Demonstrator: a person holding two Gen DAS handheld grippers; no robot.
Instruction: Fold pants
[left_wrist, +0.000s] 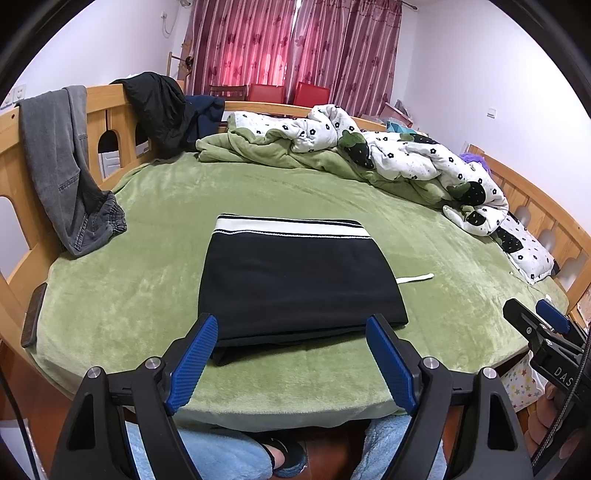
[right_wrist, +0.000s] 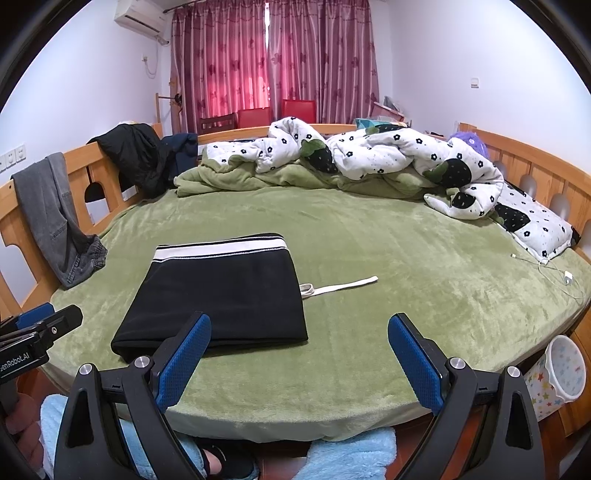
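The black pants (left_wrist: 299, 280) lie folded into a flat rectangle on the green bed (left_wrist: 147, 295), with the white and black striped waistband at the far edge. A white drawstring (left_wrist: 415, 278) sticks out on their right side. My left gripper (left_wrist: 291, 328) is open and empty, held over the near edge of the bed just in front of the pants. In the right wrist view the pants (right_wrist: 221, 291) lie left of centre with the drawstring (right_wrist: 340, 286) beside them. My right gripper (right_wrist: 299, 328) is open and empty, to the right of the pants' near corner.
A rumpled white flowered quilt (left_wrist: 406, 158) and green blanket lie along the far side. Grey jeans (left_wrist: 62, 166) and a black jacket (left_wrist: 159, 107) hang over the wooden rail at left. A charger cable (right_wrist: 554, 273) lies at right; a star-patterned bin (right_wrist: 554, 376) stands beside the bed.
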